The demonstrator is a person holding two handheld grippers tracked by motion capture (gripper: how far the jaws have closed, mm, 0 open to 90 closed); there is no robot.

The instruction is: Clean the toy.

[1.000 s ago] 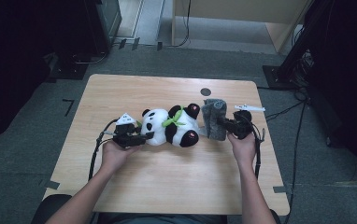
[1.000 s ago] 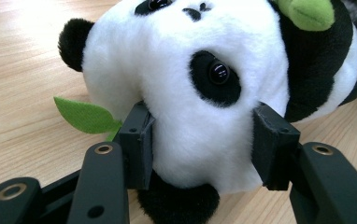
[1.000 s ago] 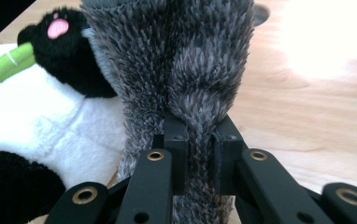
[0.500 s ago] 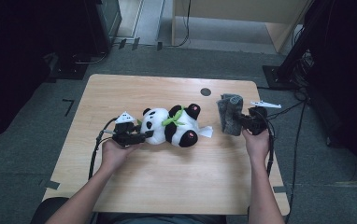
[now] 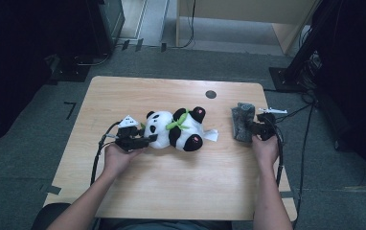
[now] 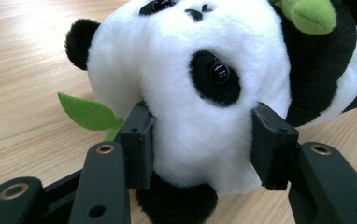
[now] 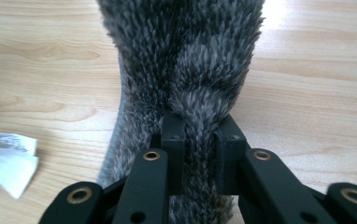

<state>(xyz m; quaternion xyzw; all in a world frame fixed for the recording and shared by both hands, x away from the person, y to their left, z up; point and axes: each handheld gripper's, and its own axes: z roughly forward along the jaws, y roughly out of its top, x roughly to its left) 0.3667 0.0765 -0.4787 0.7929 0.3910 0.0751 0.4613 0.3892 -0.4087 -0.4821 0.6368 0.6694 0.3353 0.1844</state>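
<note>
- A light wooden bench (image 5: 171, 191) stands on a grey carpeted floor (image 5: 23, 158) in a dim room.
- The panda plush (image 5: 177, 129) lies on its side at mid-bench; its head is clamped between the jaws of the left hand-held gripper (image 5: 145, 140).
- The grey fur piece (image 5: 241, 122) is pinched in the nearly closed right hand-held gripper (image 5: 251, 127), well apart from the panda.
- Separation of the fur piece is judged done; setting it down and releasing the panda are judged to remain.
</note>
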